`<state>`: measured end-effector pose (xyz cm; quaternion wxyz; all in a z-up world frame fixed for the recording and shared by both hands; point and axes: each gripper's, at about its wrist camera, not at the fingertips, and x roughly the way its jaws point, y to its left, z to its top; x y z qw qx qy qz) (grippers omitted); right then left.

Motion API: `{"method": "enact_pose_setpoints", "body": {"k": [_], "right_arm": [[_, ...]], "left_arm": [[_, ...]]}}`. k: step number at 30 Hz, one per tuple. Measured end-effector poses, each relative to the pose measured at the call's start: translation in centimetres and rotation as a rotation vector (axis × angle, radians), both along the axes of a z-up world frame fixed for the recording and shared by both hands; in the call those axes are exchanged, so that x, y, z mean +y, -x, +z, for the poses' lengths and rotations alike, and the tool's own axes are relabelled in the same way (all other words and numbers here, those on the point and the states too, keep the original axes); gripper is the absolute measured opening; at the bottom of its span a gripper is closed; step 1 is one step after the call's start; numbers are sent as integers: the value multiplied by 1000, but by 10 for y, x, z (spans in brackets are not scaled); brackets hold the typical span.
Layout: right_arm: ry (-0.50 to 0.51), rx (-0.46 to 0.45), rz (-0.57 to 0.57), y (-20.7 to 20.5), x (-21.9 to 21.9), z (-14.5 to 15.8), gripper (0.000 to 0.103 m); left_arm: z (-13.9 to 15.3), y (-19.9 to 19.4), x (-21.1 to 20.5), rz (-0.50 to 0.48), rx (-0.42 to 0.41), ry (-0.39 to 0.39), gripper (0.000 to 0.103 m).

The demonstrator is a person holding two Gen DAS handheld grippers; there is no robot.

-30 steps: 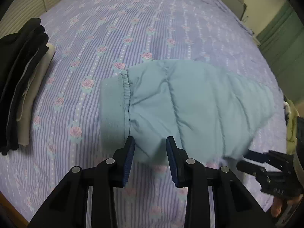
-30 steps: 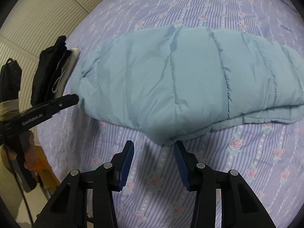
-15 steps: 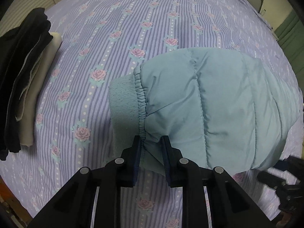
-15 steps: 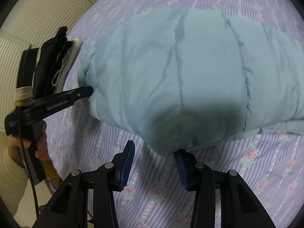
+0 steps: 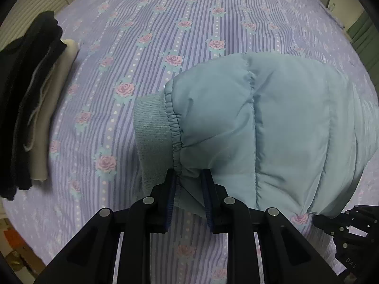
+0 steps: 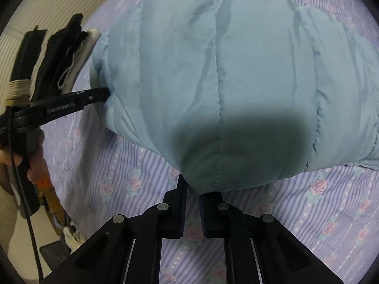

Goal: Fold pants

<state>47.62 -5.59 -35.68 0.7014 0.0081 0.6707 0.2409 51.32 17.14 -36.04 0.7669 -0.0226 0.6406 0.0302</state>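
Note:
Light blue quilted puffer pants lie folded on the bed, filling most of the right wrist view. A ribbed knit band ends them on the left. My left gripper is shut on the near edge of the pants beside that band; it also shows from the side in the right wrist view. My right gripper is shut on the near folded edge of the pants, which is lifted off the sheet. Its body shows in the left wrist view.
The bed has a purple striped sheet with roses. A stack of folded black and cream clothes lies at the bed's left edge, also in the right wrist view. The floor and clutter show past the bed's near edge.
Both grippers moved in from open and closed on the near edge of the pants. The pants have bunched up and risen toward both cameras.

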Motion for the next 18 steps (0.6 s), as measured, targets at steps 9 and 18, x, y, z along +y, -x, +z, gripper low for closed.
{"method": "enact_pose_setpoints", "body": {"k": [9, 18], "right_arm": [[67, -231, -287, 29, -97, 78, 66], [89, -357, -612, 8, -223, 105, 82]], "left_arm": [[83, 31, -61, -85, -150, 1, 35], [106, 9, -167, -243, -278, 136, 38]]}}
